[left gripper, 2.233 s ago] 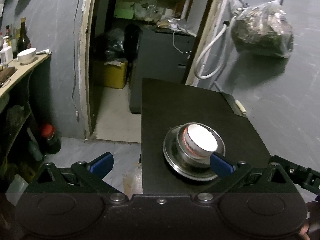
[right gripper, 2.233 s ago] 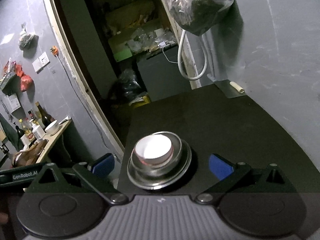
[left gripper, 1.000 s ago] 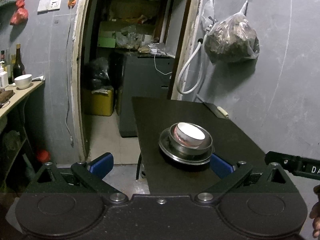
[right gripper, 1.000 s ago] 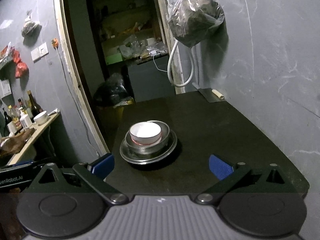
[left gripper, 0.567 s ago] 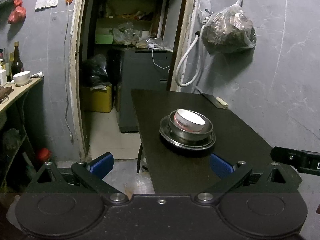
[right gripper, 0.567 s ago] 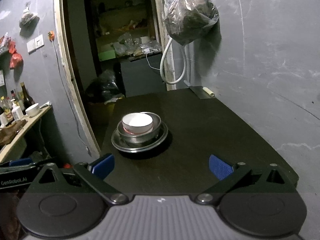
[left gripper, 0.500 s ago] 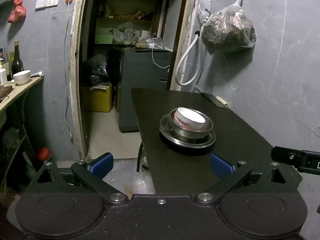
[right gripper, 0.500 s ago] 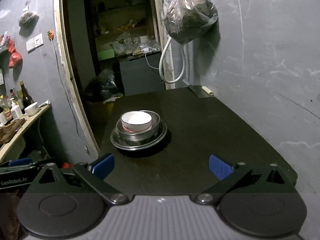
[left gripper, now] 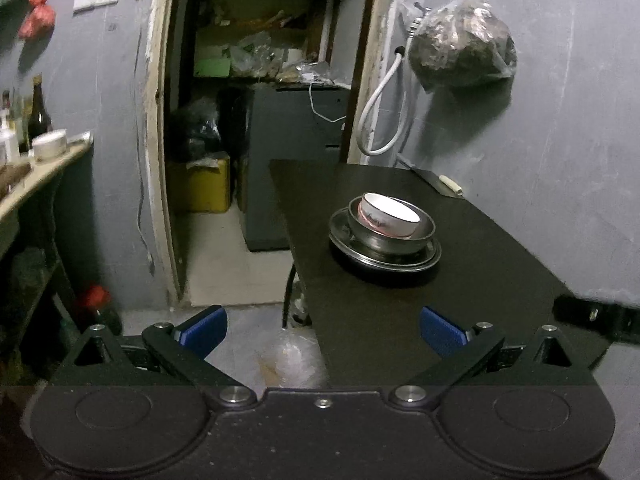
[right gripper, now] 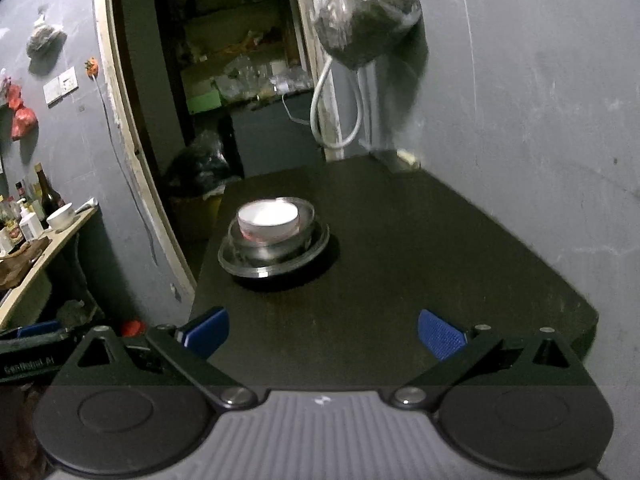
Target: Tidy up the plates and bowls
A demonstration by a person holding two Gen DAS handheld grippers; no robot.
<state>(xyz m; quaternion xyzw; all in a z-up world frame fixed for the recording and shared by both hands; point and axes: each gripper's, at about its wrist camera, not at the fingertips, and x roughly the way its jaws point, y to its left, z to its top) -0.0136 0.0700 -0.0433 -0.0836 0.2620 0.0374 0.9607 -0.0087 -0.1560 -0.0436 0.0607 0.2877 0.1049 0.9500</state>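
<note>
On the black table (left gripper: 460,280) (right gripper: 440,240) stands one stack: a white bowl (left gripper: 386,220) (right gripper: 268,220) with a red pattern nested in a steel bowl (left gripper: 390,240) (right gripper: 272,246), which rests on a steel plate (left gripper: 384,254) (right gripper: 276,264). My left gripper (left gripper: 322,326) is open and empty, held back from the table's near edge, with the stack ahead and to its right. My right gripper (right gripper: 322,328) is open and empty too, over the near edge of the table, with the stack ahead and slightly left.
A filled plastic bag (left gripper: 460,56) (right gripper: 366,16) and a white hose (left gripper: 380,120) hang on the grey wall behind the table. A doorway (left gripper: 256,80) opens into a cluttered store room. A shelf (left gripper: 36,164) at the left carries bottles and a white bowl (left gripper: 48,146).
Both grippers have pulled back and away from the stack, which now looks smaller and farther off. Both stay open and empty. The stack has not moved.
</note>
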